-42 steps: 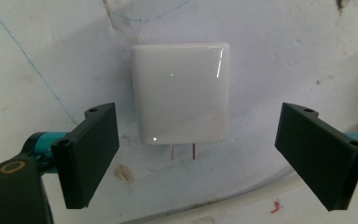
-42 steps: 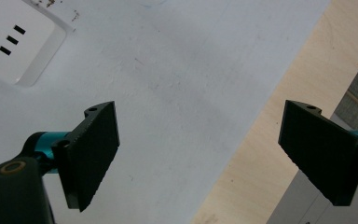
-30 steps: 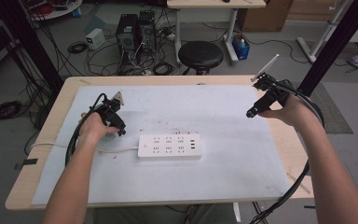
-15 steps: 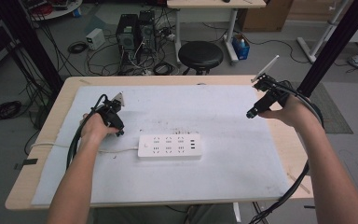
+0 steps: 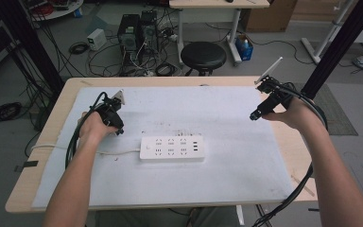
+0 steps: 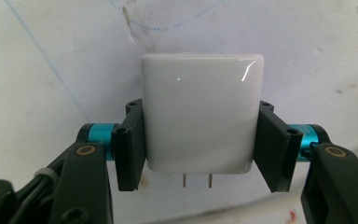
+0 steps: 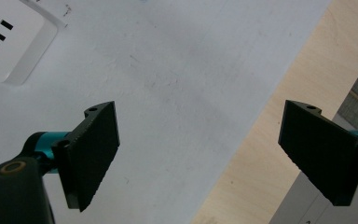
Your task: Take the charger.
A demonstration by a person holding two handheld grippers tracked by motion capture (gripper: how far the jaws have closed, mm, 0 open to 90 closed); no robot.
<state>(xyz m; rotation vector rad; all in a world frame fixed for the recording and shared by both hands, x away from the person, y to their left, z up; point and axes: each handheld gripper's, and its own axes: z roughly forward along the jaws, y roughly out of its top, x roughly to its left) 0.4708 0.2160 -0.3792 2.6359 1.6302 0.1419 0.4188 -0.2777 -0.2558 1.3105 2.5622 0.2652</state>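
The left gripper (image 6: pixel 198 140) clamps a light, rigid, glossy charger (image 6: pixel 200 114) by its flat sides; the right gripper (image 7: pixel 214 149) gapes wide, empty.

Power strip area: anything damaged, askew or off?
Nothing stands out. The power strip lies flat and square on the white mat. The left gripper grips a white plug adapter squarely, prongs undamaged. Right gripper is open, empty.

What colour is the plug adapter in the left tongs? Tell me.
Glossy white plug adapter, clearest in the left gripper view.
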